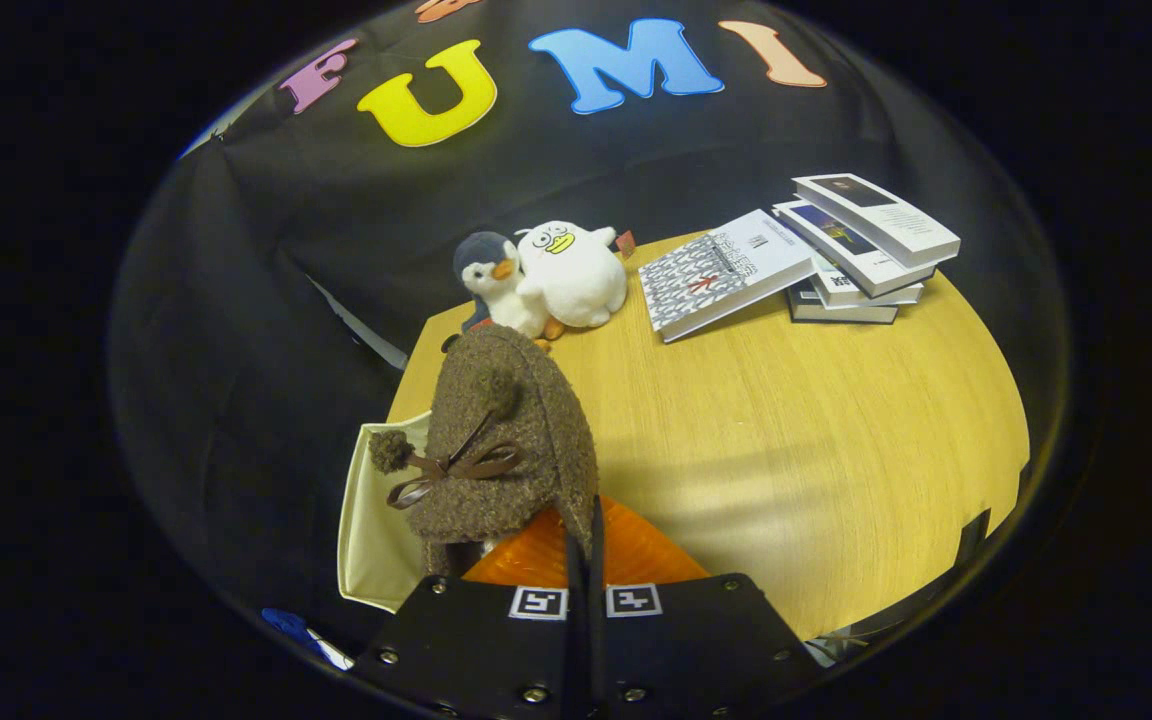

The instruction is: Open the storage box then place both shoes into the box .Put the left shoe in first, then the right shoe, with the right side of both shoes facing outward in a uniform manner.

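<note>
The wooden table (pixel 786 440) spreads far and right of the gripper, its pale grain bare through the middle. Against its far right edge sits a stack of books (pixel 861 270), fanned so each cover juts past the one beneath, and one grey patterned book (pixel 721 275) leans open-faced against the stack's left side. At the far left corner of the table two plush toys touch each other: a white duck (pixel 571 272) on the right and a smaller dark-headed penguin (pixel 491 280) pressed to its left.

Nearer, just ahead of the fingers, a brown fuzzy shoe (pixel 511 450) is lifted off the table, toe pointing away toward the toys. A thin brown ribbon bow (pixel 451 470) with a pompom (pixel 391 450) hangs on its left side. The shoe's orange sole (pixel 556 555) faces right and near. To the left of and below the shoe lies a cream storage box (pixel 371 530), at the table's near left corner; whether its lid is open cannot be told.

The gripper (pixel 584 560) is clenched on the shoe, its two fingers drawn nearly together and pinching the heel edge by the sole.
</note>
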Demonstrator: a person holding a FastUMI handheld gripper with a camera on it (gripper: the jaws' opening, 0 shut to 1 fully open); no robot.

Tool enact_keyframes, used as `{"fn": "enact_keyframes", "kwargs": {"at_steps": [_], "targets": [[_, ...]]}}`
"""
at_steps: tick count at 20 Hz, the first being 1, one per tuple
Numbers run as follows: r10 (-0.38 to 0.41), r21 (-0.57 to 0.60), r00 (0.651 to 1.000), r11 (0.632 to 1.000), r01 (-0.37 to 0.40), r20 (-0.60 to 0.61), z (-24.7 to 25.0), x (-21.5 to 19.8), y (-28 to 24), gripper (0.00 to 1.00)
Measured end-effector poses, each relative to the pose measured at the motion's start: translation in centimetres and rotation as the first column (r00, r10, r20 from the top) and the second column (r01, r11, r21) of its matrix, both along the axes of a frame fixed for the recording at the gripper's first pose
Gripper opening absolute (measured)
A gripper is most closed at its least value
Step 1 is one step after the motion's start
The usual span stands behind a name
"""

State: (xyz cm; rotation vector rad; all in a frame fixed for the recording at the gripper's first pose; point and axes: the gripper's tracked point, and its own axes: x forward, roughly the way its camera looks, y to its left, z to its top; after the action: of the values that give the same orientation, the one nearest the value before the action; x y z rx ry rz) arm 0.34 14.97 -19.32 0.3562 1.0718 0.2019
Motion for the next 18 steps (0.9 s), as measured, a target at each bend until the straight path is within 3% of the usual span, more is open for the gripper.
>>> {"fn": "enact_keyframes", "kwargs": {"at_steps": [9, 18], "targets": [[0.038, 0.08, 0.999, 0.996, -0.04, 0.027, 1.6, 0.0, 8.4, 0.0], [0.039, 0.023, 0.999, 0.999, -0.038, -0.017, -2.5, -1.1, 12.7, 0.0]]}}
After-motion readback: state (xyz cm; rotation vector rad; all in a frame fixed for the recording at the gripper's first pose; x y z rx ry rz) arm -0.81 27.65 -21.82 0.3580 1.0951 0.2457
